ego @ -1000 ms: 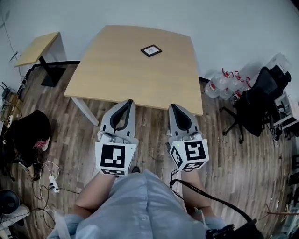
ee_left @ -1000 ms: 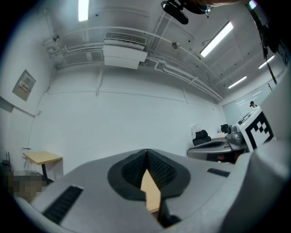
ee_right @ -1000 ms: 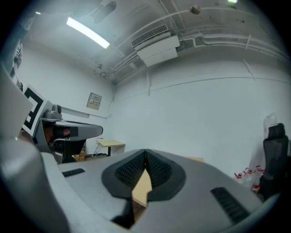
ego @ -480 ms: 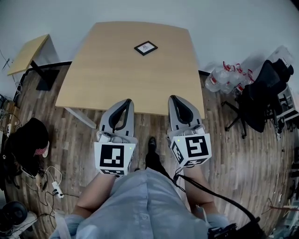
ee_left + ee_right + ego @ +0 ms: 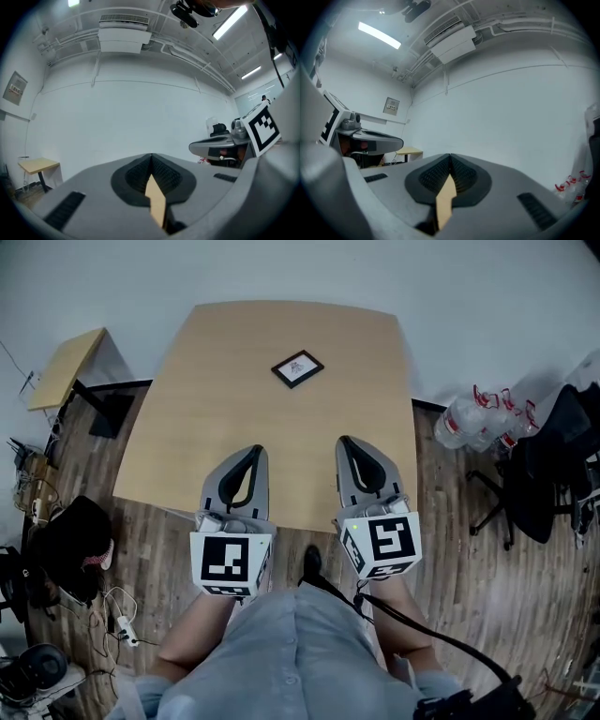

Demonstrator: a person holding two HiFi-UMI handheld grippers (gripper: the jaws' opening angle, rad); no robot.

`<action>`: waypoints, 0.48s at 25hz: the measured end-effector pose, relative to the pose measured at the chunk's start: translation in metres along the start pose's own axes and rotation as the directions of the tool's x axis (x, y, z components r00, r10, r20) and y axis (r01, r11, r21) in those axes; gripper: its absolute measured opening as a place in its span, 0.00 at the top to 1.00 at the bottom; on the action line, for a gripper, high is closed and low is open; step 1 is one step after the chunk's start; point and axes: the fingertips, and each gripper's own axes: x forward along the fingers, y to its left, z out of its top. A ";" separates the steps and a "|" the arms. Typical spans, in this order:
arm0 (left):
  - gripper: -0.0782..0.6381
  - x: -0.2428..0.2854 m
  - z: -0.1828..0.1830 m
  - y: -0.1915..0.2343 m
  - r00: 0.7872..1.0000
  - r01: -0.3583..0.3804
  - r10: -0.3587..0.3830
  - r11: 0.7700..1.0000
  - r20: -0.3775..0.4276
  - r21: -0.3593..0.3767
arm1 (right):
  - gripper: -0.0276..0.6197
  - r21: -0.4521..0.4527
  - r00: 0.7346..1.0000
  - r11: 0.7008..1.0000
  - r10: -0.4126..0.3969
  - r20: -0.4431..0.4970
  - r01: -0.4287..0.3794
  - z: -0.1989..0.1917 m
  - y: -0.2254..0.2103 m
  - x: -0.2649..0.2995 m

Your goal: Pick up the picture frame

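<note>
While both jaw pairs remain clenched on nothing, the left gripper point(image 5: 254, 450) and right gripper point(image 5: 346, 442) have advanced side by side to above the near edge of the table point(image 5: 206, 399), so the approach is under way but no grasp is prepared. The picture frame point(image 5: 298, 368) lies flat at 12 o'clock, well apart, toward the far edge. Beyond the table, on the wooden floor point(image 5: 459, 559), a side table point(image 5: 66, 367) stands at 10 o'clock, with water bottles point(image 5: 473, 418) and a black chair point(image 5: 548, 465) at 2 o'clock.

No readable text or labels.
</note>
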 end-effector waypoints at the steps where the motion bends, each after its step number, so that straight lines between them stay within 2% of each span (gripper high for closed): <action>1: 0.89 0.009 0.004 0.002 1.000 -0.009 0.009 1.000 0.002 0.009 | 0.95 0.001 1.000 1.000 0.012 0.002 -0.012 0.000 -0.006 0.008; 7: 0.89 0.050 0.021 0.013 0.997 -0.071 0.070 0.997 0.028 0.026 | 0.95 0.007 0.998 0.998 0.057 0.033 -0.057 0.007 -0.038 0.053; 12: 0.89 0.071 0.017 0.030 0.994 -0.106 0.106 0.994 0.022 0.021 | 0.95 -0.009 0.996 0.997 0.071 0.051 -0.070 0.016 -0.052 0.085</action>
